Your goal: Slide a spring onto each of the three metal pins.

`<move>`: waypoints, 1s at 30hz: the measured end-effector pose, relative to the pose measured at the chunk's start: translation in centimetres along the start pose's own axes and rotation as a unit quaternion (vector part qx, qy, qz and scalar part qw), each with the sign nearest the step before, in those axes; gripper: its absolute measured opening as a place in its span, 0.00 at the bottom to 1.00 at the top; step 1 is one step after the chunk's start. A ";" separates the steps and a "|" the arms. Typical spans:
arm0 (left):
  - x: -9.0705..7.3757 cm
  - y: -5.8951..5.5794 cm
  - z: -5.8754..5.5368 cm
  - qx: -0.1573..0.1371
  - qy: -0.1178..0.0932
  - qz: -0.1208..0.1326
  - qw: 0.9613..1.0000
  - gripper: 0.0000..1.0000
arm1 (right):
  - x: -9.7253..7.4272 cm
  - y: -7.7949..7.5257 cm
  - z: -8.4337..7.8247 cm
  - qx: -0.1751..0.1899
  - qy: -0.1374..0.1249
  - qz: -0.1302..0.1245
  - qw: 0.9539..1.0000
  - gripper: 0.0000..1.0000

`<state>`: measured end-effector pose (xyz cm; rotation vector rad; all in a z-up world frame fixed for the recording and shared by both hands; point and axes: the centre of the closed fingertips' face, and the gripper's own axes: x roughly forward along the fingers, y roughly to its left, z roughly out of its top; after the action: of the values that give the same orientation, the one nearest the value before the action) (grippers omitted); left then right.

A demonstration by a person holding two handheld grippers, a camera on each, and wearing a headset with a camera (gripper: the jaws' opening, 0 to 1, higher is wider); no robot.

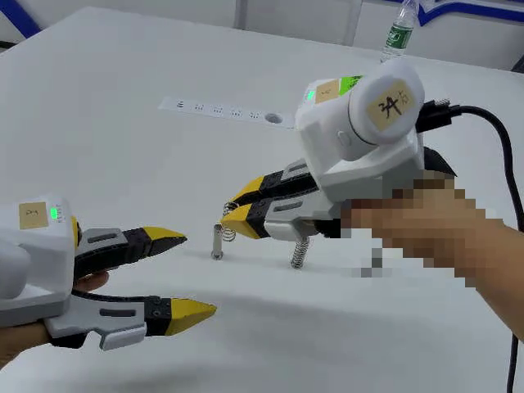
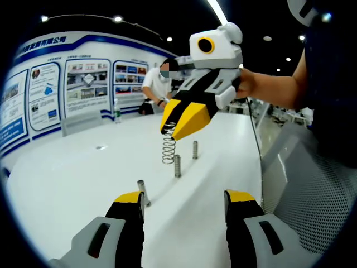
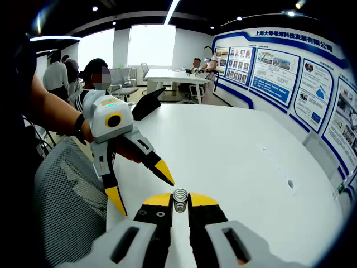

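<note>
The white table (image 1: 98, 123) takes up most of the head view. The right gripper (image 1: 230, 210) sits at centre, its body off toward three o'clock and its yellow tips pinched tight on a spring (image 2: 169, 146). That spring is a thin silver wire coil. In the left gripper view it hangs straight down toward six o'clock, and in the right gripper view it is a small ring seen end-on between the tips. The left gripper (image 1: 199, 274) is at eight o'clock with its jaws spread wide and nothing between them. Three short metal pins stand upright in a row. The left pin (image 1: 217, 243) is bare, and the held spring's lower end is just at its one o'clock; I can't tell whether they touch. The middle pin (image 1: 302, 243) carries a second spring (image 1: 299, 257). The far pin (image 2: 195, 149) stands beyond it.
</note>
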<state>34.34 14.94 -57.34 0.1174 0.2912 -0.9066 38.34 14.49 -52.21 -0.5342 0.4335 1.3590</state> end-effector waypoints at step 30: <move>-0.3 0.6 -0.3 -0.014 0.002 0.017 1.000 0.70 | 4.6 -3.5 -1.9 0.051 0.001 -0.026 0.998 0.12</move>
<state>34.55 15.62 -57.49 0.0976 0.3055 -0.8681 42.54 16.63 -56.03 -0.4602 0.4852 1.2796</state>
